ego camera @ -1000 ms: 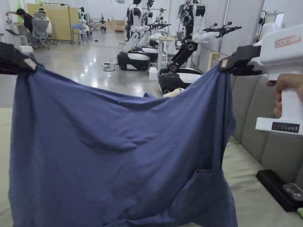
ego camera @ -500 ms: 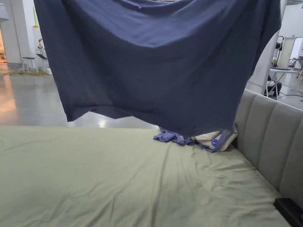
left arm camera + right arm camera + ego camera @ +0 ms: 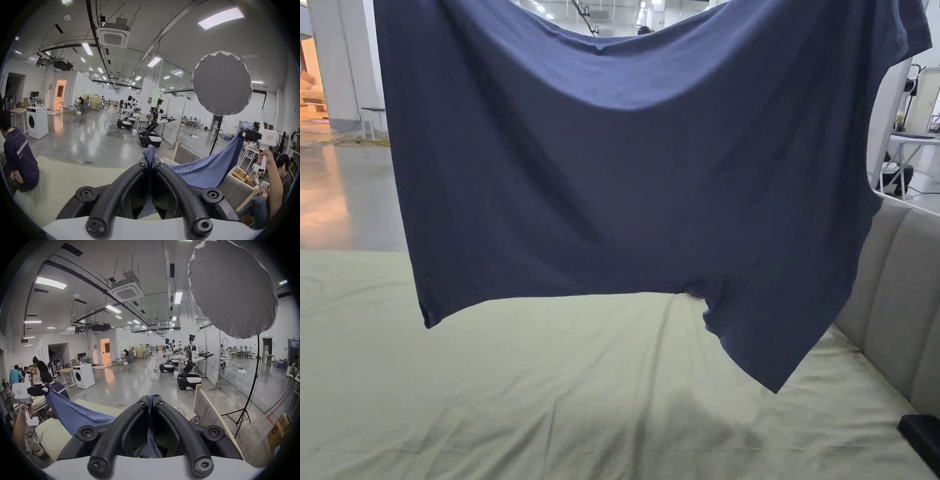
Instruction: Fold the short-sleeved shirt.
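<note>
**Shirt held aloft, spread for the lay-down**

At the bottom centre of the left gripper view, the left gripper (image 3: 151,164) is clamped on a pinch of blue cloth, jaws pressed together. The same is seen at the bottom centre of the right gripper view: the right gripper (image 3: 151,400) is clenched on another corner. Between them the blue short-sleeved shirt (image 3: 637,181) is stretched wide, hanging across the upper half of the head view, clear of the pale green bed sheet (image 3: 550,400) below. It is judged to be held high so it drops flat. The grey padded headboard (image 3: 900,294) is seen at right.
</note>
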A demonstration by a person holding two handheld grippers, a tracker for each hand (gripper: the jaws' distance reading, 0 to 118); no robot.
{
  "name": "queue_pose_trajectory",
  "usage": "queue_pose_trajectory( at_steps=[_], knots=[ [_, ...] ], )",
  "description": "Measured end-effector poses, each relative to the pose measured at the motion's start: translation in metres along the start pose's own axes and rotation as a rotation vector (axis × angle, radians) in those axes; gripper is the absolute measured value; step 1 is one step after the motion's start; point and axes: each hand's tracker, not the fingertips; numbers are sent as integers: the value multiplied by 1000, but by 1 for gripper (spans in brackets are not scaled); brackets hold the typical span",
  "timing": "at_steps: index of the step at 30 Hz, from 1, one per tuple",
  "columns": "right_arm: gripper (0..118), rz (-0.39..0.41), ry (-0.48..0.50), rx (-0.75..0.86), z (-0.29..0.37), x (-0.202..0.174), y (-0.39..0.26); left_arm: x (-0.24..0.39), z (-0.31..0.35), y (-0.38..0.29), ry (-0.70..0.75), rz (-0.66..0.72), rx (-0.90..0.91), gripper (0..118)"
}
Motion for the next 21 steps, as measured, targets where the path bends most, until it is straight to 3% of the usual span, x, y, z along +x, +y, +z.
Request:
queue_pose_trajectory(
  at_steps=[12,15,18,21],
  knots=[
    [5,14,-46,-3,-127,-8,-14,-43,-100,-33,119,81,8,5],
    [5,62,-89,38,-157,-15,-7,-54,-130,-30,104,84,22,5],
    [5,57,-73,101,-174,-21,2,-57,-149,-25,127,42,46,5],
    [5,102,-85,179,-184,-27,7,-62,-157,-23,81,52,122,5]
  ],
)
